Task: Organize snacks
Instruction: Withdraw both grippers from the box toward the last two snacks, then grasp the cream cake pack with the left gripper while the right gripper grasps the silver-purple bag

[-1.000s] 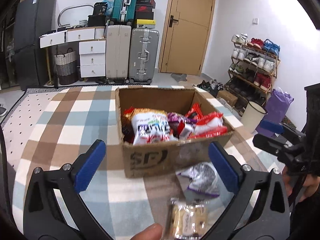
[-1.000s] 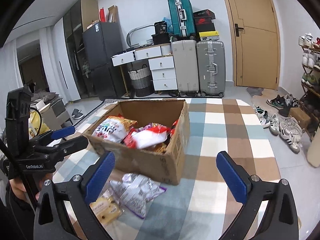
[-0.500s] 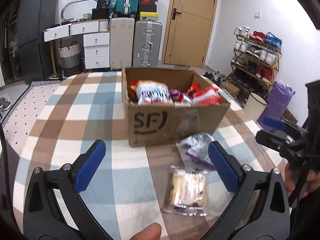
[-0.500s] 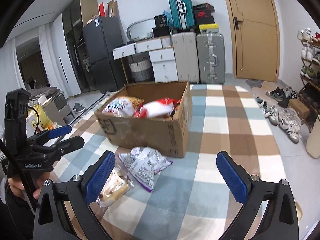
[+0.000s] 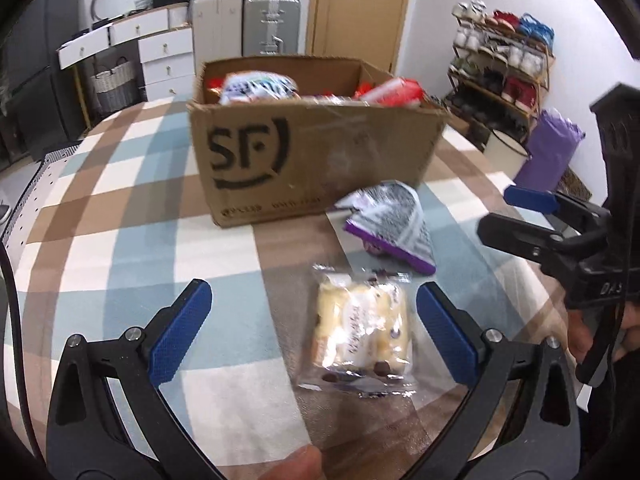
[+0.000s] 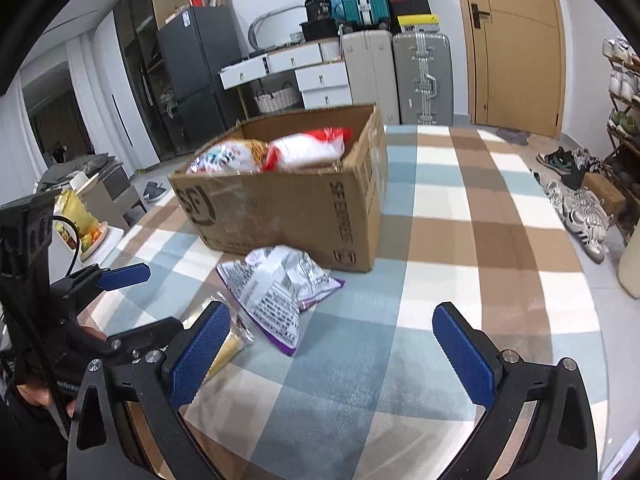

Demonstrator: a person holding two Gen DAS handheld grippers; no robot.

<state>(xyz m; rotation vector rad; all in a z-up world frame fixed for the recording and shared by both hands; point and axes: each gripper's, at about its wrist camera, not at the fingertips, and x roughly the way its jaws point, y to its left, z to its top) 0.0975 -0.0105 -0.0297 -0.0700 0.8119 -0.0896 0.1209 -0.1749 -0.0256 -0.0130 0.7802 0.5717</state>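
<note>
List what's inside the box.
Box holds a white-blue bag and red-white bags, piled to the rim; anything beneath them is hidden by the wall.

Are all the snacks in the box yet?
Not yet. Several bags already sit in the cardboard box. Both grippers are open and hold nothing; the left gripper is around the clear cake packet. That packet and the purple-and-white bag remain on the table.

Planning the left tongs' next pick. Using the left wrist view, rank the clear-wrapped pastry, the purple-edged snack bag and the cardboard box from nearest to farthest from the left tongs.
1. Clear-wrapped pastry: between the open left tongs, toward the right finger.
2. Purple-edged snack bag: beyond the pastry, slightly right, on the tablecloth.
3. Cardboard box: farthest, behind the bag, centre, holding snacks.
</note>
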